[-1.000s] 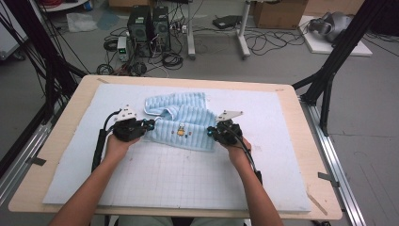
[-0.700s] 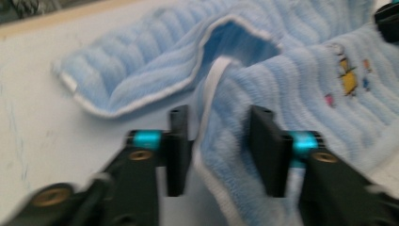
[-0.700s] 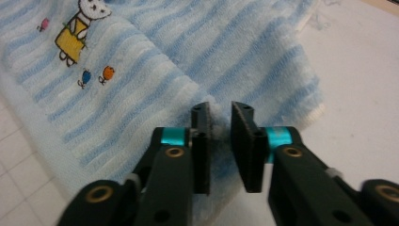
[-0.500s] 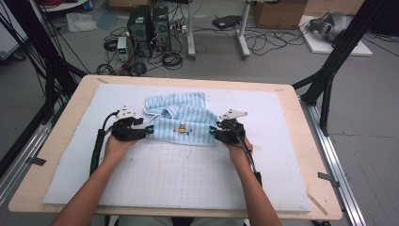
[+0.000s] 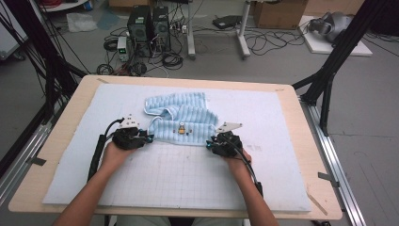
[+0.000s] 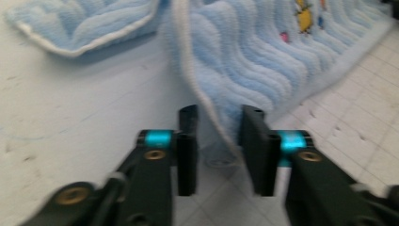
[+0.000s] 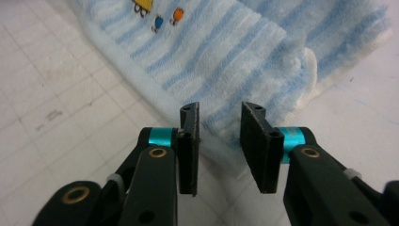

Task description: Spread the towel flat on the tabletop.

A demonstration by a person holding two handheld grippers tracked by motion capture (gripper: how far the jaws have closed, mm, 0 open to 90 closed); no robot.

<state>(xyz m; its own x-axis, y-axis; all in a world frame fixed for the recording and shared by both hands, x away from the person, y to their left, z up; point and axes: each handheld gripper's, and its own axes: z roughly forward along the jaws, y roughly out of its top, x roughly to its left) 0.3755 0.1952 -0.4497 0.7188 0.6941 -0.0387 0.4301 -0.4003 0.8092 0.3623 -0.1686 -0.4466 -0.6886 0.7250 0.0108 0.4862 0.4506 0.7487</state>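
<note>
Both grippers sit at the near edge of a light blue striped towel (image 5: 181, 120) in the high view: the left gripper (image 5: 147, 138) at about 8 o'clock from the towel's middle, the right gripper (image 5: 210, 143) at about 4 o'clock. The towel lies crumpled on a pale mat (image 5: 188, 174) that covers the wooden table (image 5: 301, 117), a little toward 12 o'clock from the mat's centre. Each gripper is carried by a hand coming in from 6 o'clock.

Seen from the left gripper view, the left gripper (image 6: 219, 150) has its jaws partly apart (they have just been closing), and the white-trimmed corner of the towel (image 6: 263, 56) runs down between them. Whether the pads already press on it, I cannot tell.

Seen from the right gripper view, the right gripper (image 7: 219, 146) also has its jaws partly apart and lately closing, with the towel's (image 7: 235, 56) hem lying in the gap. The pads look not pressed on the cloth.
</note>
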